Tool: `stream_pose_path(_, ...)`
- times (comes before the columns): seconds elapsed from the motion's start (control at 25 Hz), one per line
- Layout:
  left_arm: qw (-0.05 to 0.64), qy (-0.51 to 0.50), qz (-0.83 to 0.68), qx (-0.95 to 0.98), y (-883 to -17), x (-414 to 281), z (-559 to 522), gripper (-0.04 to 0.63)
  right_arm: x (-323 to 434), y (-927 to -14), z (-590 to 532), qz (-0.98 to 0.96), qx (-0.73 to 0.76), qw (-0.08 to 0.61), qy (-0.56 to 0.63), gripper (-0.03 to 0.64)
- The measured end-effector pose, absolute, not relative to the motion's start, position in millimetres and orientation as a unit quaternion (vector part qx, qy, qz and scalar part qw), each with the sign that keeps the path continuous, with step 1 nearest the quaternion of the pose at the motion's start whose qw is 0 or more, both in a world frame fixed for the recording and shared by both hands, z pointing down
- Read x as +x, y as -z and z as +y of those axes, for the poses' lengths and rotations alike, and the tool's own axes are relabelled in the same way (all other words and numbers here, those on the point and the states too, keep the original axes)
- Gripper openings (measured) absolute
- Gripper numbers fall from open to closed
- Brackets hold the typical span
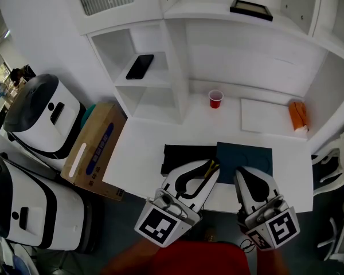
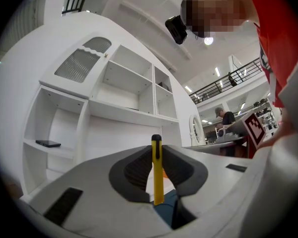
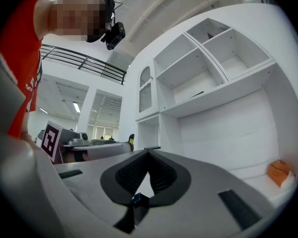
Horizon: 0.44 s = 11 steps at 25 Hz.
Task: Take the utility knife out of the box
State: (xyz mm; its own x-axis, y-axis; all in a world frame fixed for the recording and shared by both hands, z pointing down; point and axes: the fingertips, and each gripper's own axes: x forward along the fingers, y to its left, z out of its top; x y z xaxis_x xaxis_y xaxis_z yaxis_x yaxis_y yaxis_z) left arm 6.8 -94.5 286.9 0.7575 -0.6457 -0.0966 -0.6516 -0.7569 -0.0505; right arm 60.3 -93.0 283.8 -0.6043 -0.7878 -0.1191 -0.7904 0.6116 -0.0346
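The yellow utility knife (image 2: 158, 175) stands edge-on, clamped between the pads of the left gripper (image 2: 156, 150), its black end poking past the tips. Only the left gripper view shows that grip plainly. In the head view the knife (image 1: 211, 167) is a thin sliver at the jaw tips, above the join of a black panel (image 1: 180, 153) and the dark teal box (image 1: 249, 156) on the white desk (image 1: 143, 148). The right gripper (image 3: 149, 151) sits just beside the left one, over the box's near edge. Its own view shows the 2 jaws closed tip to tip with nothing between them, and catches the knife's yellow end off to the left. Farther back, the head view takes in 1 red cup (image 1: 216, 99), an orange packet (image 1: 298, 115) by the right wall and a phone (image 1: 140, 66) on a shelf.
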Motion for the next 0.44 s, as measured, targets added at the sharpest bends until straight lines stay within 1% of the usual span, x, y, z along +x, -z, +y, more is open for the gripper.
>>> stream_pose_path(0.44, 0.045, -0.043, 0.355, -0.933, -283.5, -1.4, -96.5, 0.089, 57.6, -282.4, -92.4, 0.896, -0.439, 0.06, -0.014, -0.005)
